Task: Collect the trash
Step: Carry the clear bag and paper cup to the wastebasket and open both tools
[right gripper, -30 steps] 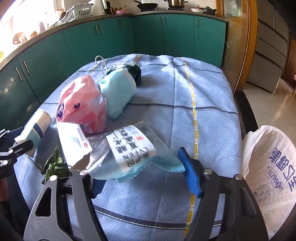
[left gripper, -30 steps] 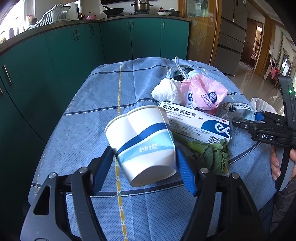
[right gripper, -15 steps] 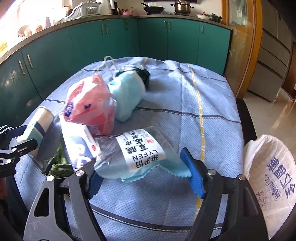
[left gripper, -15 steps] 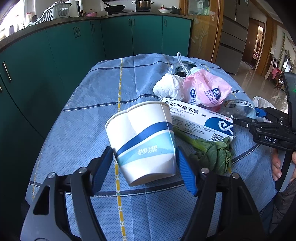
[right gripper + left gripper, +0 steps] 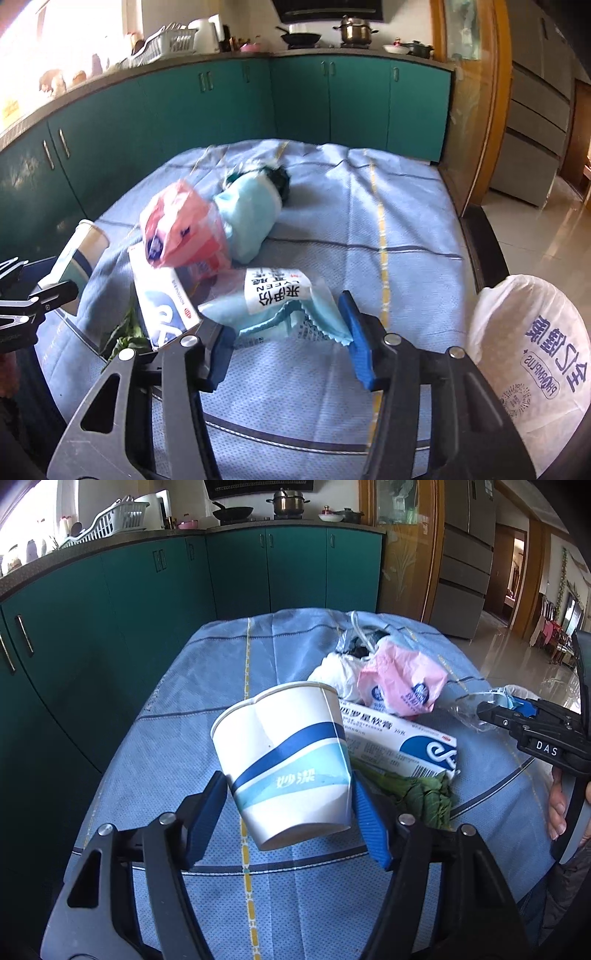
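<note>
My left gripper (image 5: 288, 786) is shut on a white paper cup (image 5: 288, 760) with blue bands, held tilted just above the blue tablecloth (image 5: 177, 746). In the right wrist view the cup (image 5: 79, 254) shows at the far left. My right gripper (image 5: 288, 321) has its jaws closing on a clear packet (image 5: 277, 295) with a white label and a blue cloth inside. The pads touch both its sides and it buckles. Beside it lie an ointment box (image 5: 162, 306), a pink plastic bag (image 5: 181, 229), a light blue wad (image 5: 251, 218) and a green leaf (image 5: 125, 336).
A white plastic bag (image 5: 528, 354) with blue print hangs off the table's right edge. Green kitchen cabinets (image 5: 147, 590) curve behind the table. A person's hand (image 5: 557, 805) grips the right tool's handle. Bare tablecloth lies left of the cup and beyond the trash pile.
The right gripper's jaws have narrowed around the clear packet, which has bunched up between them. The left gripper still holds the cup in about the same place.
</note>
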### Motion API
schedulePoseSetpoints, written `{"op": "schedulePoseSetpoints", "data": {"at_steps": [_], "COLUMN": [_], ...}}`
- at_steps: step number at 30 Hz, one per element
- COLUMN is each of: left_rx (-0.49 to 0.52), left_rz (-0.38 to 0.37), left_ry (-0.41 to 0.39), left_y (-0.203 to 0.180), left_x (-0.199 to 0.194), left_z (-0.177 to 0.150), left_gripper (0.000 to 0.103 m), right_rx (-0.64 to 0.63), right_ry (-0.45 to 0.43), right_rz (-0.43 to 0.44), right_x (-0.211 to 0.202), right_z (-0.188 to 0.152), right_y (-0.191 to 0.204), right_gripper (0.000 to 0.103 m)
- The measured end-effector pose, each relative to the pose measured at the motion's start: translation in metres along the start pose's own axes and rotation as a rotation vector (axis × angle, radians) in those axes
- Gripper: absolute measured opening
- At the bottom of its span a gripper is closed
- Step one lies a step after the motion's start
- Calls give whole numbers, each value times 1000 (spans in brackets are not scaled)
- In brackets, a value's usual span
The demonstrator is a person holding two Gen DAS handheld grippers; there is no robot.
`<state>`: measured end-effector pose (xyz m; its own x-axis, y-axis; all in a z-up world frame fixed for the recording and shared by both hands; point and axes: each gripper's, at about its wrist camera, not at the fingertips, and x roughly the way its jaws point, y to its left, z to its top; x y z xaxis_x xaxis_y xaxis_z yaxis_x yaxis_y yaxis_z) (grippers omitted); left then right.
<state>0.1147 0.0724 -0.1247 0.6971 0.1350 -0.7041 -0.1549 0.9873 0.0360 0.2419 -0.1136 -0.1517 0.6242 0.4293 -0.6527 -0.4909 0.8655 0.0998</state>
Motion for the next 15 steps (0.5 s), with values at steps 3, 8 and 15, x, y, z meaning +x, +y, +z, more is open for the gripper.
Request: {"op": "schedulePoseSetpoints", "data": {"at_steps": [3,8,15], "left_rx": [8,26,90], "left_rz": [-12,-58,-193], "left_ry": [-28,-58,-87], "left_y": [-4,-18,-72], "left_x": [-12,-22,-26], "left_z": [6,16,37], "left_gripper": [68,68,68], "right_rx": [38,143,342], "right_ry": [-42,-110,-171], "right_rz": [-16,-48,-245], "right_x": [-14,-41,-84], "right_z": [2,-3,-19], "right_y": [-14,-50,-125], "right_gripper": [53,53,53]}}
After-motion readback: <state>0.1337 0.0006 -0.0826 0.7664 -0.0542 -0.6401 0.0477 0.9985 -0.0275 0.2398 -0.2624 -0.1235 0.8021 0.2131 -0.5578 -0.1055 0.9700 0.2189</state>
